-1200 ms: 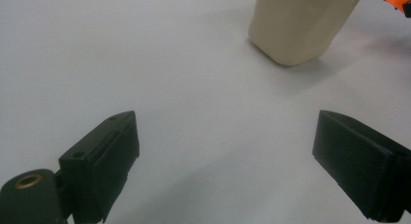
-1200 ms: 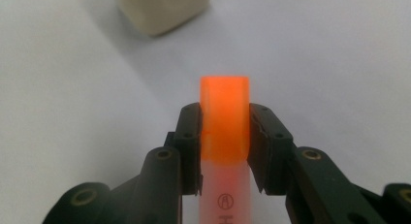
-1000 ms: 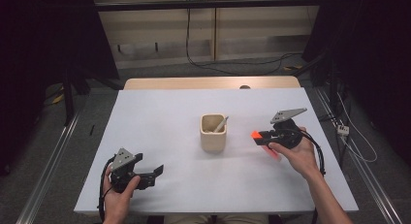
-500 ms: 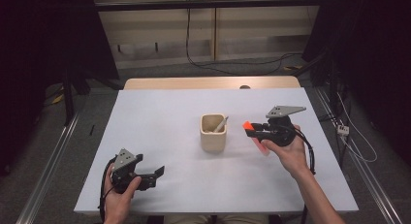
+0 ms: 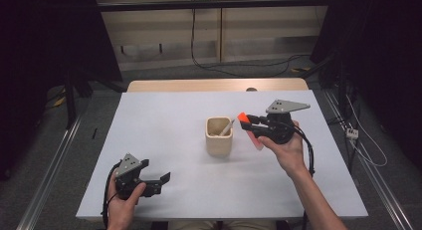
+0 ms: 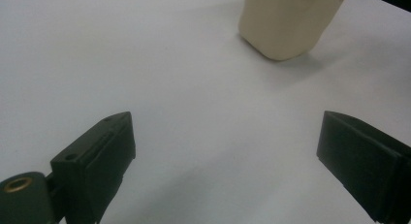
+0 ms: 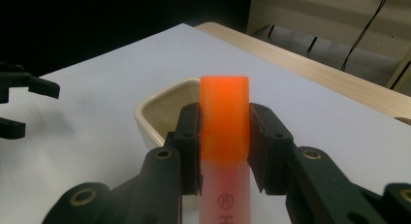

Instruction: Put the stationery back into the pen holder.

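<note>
Risk is the orange-capped marker [image 7: 224, 136], pinched in the right gripper [image 5: 250, 123] just beside the cream cup [image 5: 219, 136], clipping its rim and tipping it; left gripper [image 5: 158, 182] rests wide open, empty.

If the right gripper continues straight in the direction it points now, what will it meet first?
Most likely the beige cup. The right gripper, shut on the orange marker, points toward it, with the marker's orange cap leading. Whether the cap would strike the rim or pass above it is unclear.
</note>
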### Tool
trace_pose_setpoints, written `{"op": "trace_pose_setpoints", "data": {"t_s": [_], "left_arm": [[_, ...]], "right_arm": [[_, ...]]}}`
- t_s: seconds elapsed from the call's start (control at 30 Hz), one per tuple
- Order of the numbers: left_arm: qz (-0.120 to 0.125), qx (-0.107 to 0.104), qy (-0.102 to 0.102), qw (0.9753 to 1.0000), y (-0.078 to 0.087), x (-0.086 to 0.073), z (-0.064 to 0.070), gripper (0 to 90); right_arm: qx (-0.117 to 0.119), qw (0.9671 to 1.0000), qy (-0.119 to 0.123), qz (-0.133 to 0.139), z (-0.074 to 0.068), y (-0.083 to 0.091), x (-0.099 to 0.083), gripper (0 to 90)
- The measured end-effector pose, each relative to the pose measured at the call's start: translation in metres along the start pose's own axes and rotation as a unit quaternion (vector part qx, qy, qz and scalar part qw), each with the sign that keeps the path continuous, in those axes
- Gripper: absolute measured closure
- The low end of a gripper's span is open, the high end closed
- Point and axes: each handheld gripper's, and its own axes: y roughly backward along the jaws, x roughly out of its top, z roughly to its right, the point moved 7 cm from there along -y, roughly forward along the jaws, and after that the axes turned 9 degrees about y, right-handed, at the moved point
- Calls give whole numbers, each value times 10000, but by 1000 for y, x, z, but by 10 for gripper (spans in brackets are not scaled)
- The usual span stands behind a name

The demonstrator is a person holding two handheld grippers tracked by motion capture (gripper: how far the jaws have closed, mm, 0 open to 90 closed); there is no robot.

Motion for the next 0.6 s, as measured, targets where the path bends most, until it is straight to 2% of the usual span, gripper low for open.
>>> {"op": "trace_pose_setpoints", "data": {"t_s": [0.13,0.27,0.4,0.6], "left_arm": [[1,-7,-17,10000,0,0,1,68],[-25,37,-12,10000,-1,-1,0,68],[-29,24,-3,10000,-1,-1,0,68],[-38,18,16,10000,-1,-1,0,68]], "right_arm": [[24,9999,-56,160,1,-4,8,677],[14,9996,35,295,-1,-6,19,677],[-13,9986,15,530,-2,-10,29,677],[-8,9981,-29,611,-4,-21,35,677]]}}
